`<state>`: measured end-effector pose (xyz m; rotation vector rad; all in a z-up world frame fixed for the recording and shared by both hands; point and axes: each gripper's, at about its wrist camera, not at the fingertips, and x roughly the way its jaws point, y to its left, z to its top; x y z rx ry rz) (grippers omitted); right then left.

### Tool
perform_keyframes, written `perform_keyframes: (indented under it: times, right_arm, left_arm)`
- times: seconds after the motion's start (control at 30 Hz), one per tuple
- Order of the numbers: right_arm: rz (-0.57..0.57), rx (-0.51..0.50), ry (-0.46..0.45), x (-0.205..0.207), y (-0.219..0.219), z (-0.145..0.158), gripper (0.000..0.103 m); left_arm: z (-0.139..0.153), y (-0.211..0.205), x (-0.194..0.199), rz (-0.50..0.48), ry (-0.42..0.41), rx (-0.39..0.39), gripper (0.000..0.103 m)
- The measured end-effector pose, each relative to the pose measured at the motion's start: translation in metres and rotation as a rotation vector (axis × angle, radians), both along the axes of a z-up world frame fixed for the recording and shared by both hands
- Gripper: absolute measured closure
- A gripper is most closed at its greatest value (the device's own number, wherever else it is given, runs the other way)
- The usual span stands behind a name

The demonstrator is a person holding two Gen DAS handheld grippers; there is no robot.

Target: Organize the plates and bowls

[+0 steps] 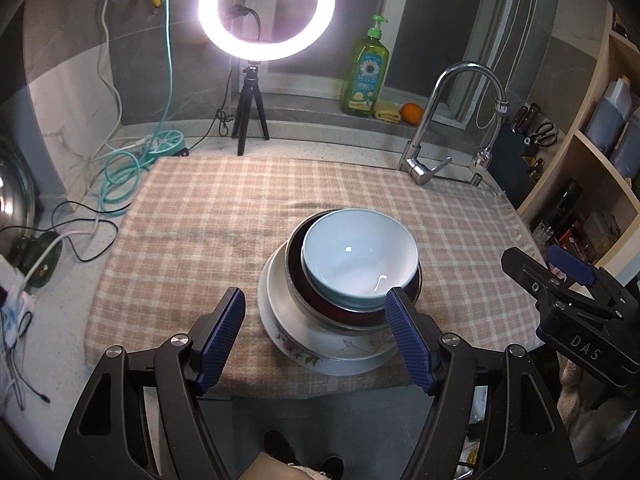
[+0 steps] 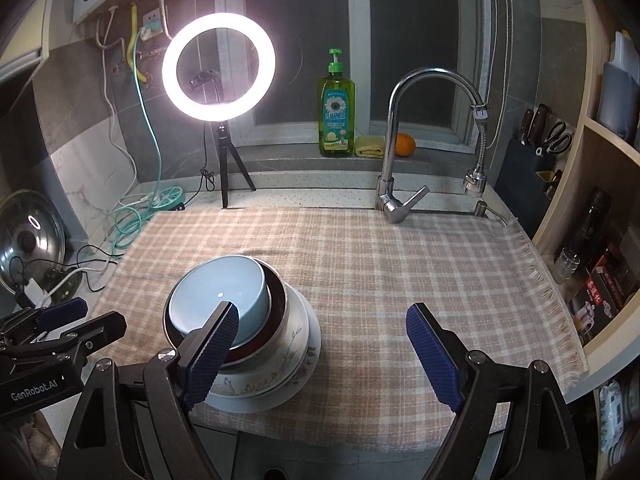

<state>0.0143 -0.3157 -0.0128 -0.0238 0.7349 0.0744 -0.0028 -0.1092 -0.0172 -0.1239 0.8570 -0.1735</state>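
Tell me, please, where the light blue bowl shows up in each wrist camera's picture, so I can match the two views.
Left wrist: the light blue bowl sits right of centre, atop the stack, just beyond the open left gripper.
Right wrist: the light blue bowl sits lower left, partly behind a finger of the open right gripper.
Shared landmark: the green soap bottle on the window ledge.

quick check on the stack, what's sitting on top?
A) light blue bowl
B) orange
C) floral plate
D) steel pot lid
A: the light blue bowl is nested on top, inside a dark bowl, which rests on the floral plate at the bottom. Neither gripper holds anything.
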Motion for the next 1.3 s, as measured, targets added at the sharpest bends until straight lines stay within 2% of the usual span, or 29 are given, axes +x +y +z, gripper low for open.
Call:
perform_keyframes:
  times: [1.3]
  right_arm:
    - [0.01, -0.006, 0.005, 0.0056, 0.0105, -0.0026, 0.02]
  left_arm:
    - [0.0034, 0.0095, 0.007, -0.011, -0.008, 0.007, 0.03]
